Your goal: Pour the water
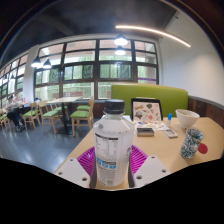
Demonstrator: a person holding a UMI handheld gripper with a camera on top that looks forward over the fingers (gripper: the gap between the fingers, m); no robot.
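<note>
Gripping a clear plastic water bottle (113, 142) upright between its pink pads, the gripper (113, 166) is holding it above the wooden bench (178, 150). Beyond are sitting a white bowl (186, 119), a small plant (190, 146) and a framed picture (146, 109).

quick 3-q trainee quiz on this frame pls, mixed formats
1. True or false: the water bottle stands between the gripper fingers with its white cap on.
2. What lies on the table beyond the bottle, next to the upright picture frame? A) a white bowl B) a kettle C) a laptop
3. Fill in: the small green item near the table's edge, beside the bowl, is a ____.

Key: 1 true; 2 A; 3 plant
</note>
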